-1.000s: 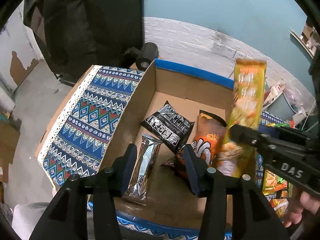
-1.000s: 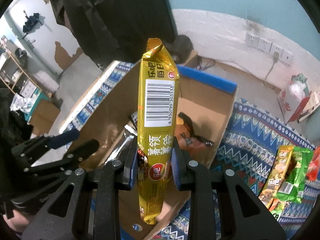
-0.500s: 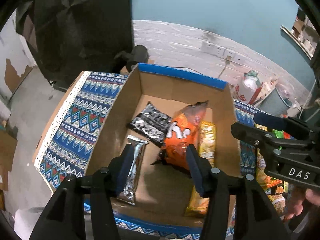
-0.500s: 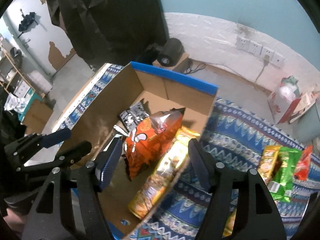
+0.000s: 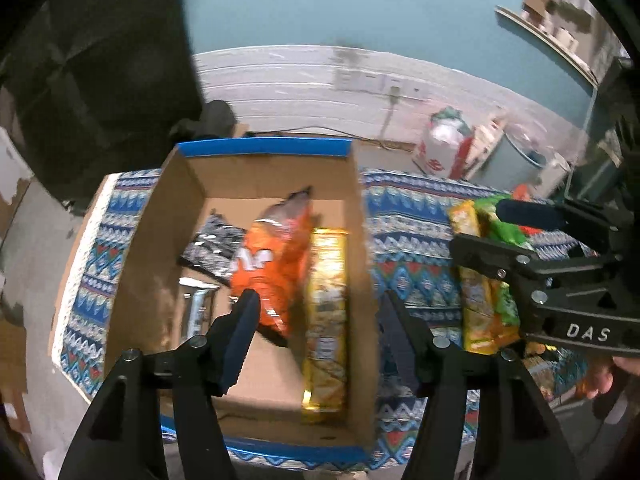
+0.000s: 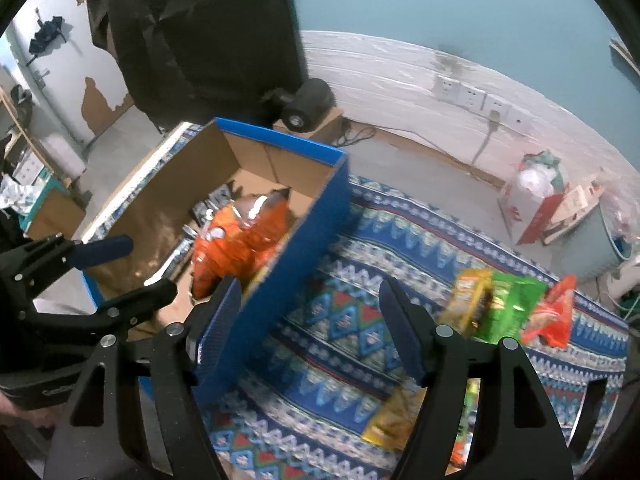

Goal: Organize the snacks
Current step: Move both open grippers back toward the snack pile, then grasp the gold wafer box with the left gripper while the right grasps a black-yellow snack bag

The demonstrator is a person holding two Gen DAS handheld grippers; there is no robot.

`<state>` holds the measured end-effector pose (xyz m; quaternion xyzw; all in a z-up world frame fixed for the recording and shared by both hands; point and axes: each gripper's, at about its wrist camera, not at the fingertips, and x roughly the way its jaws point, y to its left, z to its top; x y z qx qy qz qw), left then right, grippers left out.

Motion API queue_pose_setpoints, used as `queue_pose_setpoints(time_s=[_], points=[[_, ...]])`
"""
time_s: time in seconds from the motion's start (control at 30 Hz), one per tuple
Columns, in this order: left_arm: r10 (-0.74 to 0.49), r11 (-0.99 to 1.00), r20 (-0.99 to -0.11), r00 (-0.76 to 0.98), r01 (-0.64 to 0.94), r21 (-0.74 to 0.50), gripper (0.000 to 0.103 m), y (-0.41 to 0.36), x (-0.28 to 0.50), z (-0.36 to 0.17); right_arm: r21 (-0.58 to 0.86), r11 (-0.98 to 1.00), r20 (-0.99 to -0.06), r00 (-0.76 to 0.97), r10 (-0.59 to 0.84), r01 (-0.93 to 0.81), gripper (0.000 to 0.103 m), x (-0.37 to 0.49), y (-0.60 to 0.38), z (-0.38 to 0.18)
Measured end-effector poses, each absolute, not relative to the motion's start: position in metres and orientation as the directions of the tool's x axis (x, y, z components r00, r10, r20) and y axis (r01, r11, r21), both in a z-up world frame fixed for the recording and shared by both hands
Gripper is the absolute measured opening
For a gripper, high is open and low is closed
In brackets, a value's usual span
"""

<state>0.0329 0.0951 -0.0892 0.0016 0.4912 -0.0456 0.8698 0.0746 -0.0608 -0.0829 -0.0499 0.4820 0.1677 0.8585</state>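
An open cardboard box [image 5: 160,240] with blue edges sits on a patterned cloth. In it lie a yellow snack pack [image 5: 326,312] along the right wall, an orange chip bag [image 5: 272,264], a black packet [image 5: 212,240] and a silver bar [image 5: 194,312]. My left gripper [image 5: 316,336] is open and empty above the box. My right gripper [image 6: 310,320] is open and empty, astride the box's blue right wall [image 6: 296,256]; it also shows in the left wrist view [image 5: 520,240]. Loose snacks lie right of the box: yellow [image 6: 468,296], green [image 6: 512,304] and orange [image 6: 552,316] packs.
The patterned cloth [image 6: 352,320] covers the table. More yellow packs [image 6: 392,420] lie near the front under my right gripper. Behind the table are a white panelled wall with sockets [image 6: 472,92], a red and white bag [image 6: 532,196] and a black roller [image 6: 308,100].
My right gripper opened and let the yellow pack drop into the box along its right wall. It then swung right, toward the loose snacks. My left gripper shifted right over the box.
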Motion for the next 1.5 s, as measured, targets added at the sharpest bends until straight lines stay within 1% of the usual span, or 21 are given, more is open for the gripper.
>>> queue_pose_setpoints(time_s=[0.13, 0.47, 0.8, 0.97, 1.23, 1.5], points=[[-0.113, 0.989, -0.863, 0.493, 0.139, -0.050, 0.064, 0.069, 0.030, -0.091, 0.069, 0.948, -0.847, 0.484, 0.220, -0.311, 0.072, 0.068, -0.087, -0.083], [-0.149, 0.963, -0.875, 0.461, 0.269, -0.023, 0.064, 0.010, 0.021, -0.096, 0.052, 0.976, -0.861, 0.486, 0.151, -0.211, 0.072, 0.046, -0.158, -0.089], [-0.176, 0.940, -0.900, 0.399, 0.340, -0.033, 0.064, -0.035, 0.018, -0.113, 0.020, 0.987, -0.883, 0.461, 0.092, -0.159, 0.072, 0.016, -0.214, -0.104], [-0.167, 0.932, -0.917, 0.363, 0.360, -0.027, 0.064, -0.052, 0.018, -0.127, -0.013, 0.985, -0.909, 0.413, 0.062, -0.175, 0.072, 0.002, -0.232, -0.120], [-0.183, 0.924, -0.943, 0.278, 0.377, -0.069, 0.064, -0.069, 0.022, -0.154, -0.090, 0.964, -0.953, 0.303, -0.011, -0.250, 0.073, -0.023, -0.246, -0.158], [-0.156, 0.923, -0.958, 0.241, 0.382, -0.054, 0.064, -0.076, 0.030, -0.173, -0.094, 0.964, -0.977, 0.209, -0.041, -0.247, 0.075, -0.032, -0.261, -0.191]])
